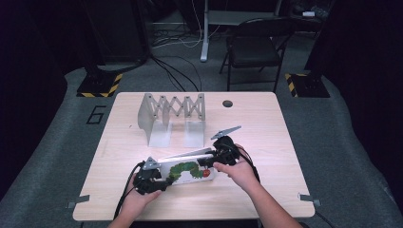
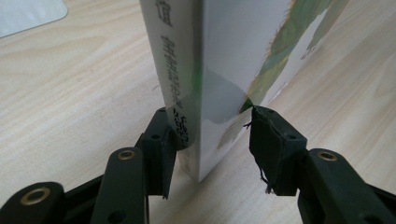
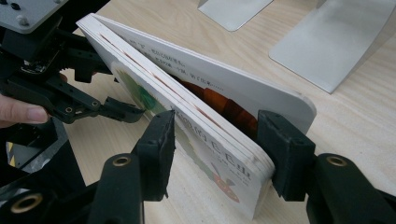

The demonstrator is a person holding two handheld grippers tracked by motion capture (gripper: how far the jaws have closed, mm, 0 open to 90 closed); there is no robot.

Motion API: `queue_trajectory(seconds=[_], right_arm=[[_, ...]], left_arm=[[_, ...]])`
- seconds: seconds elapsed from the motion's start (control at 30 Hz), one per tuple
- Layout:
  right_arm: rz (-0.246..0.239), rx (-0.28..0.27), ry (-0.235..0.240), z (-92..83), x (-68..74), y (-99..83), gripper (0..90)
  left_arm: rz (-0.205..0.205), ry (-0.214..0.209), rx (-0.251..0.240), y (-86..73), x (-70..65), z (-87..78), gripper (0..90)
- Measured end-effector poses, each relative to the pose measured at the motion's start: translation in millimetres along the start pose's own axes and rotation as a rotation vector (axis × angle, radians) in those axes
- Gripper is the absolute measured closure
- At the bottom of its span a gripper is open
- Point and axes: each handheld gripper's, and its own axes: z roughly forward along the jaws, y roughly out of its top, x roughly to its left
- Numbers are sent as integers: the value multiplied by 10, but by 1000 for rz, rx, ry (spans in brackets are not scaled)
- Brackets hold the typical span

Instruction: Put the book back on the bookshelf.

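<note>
Pale wood-grain counter [image 1: 266,142], matte laminate with rounded corners, on grey carpet in a dark room.

Left: my left tool [image 1: 151,180], black hard plastic with brass rivets and rubbery, slightly frayed pads. The board book [image 1: 186,169] stands on edge between its jaws, spine end toward me. One pad [image 2: 161,140] touches the spine side with its printed characters; the other pad [image 2: 268,149] meets the glossy white cover only at its tip, so it is not yet clamped, jaws still partly apart.

Middle: the book's thick card pages have rounded corners; the cover is smooth white with a green caterpillar and a red spot. Behind it, well apart, sits a grey metal bookend rack [image 1: 172,116] with a scissor-lattice back and two flat foot plates.

Right: my right tool [image 1: 219,159] is clamped on the book's far end, pads [image 3: 161,140] pressed on both faces across the layered page edges.
</note>
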Motion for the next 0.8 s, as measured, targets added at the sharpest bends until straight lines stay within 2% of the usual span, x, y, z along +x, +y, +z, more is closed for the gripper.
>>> queue_trajectory(seconds=[0.03, 0.2, 0.3, 0.43, 0.57, 0.6, 0.7, 0.77, 0.8], right_arm=[[-17, -3, -2, 2, -13, 7, 471], [-13, -10, -7, -20, -49, 28, 462], [4, -16, -10, -30, -76, 32, 455], [-2, -18, -13, -41, -133, 35, 443], [-11, -6, -12, -36, -151, 38, 415], [-19, -8, -14, -26, -149, 34, 405], [-24, -14, -12, -5, -124, 19, 385], [-22, -21, -10, 6, -99, -1, 374], [-37, -25, -12, 4, -103, -8, 372]], left_arm=[[5, 5, -1, 12, 1, 2, 519], [14, 17, -8, 63, -6, 14, 520], [16, 19, -10, 92, -19, 27, 523], [24, 22, -20, 114, -37, 43, 532], [48, 34, -18, 103, -52, 48, 546], [43, 37, -25, 91, -60, 57, 551], [58, 28, -8, 53, -51, 64, 562], [58, 26, -23, 28, -60, 63, 563], [60, 31, -28, 24, -60, 61, 563]])
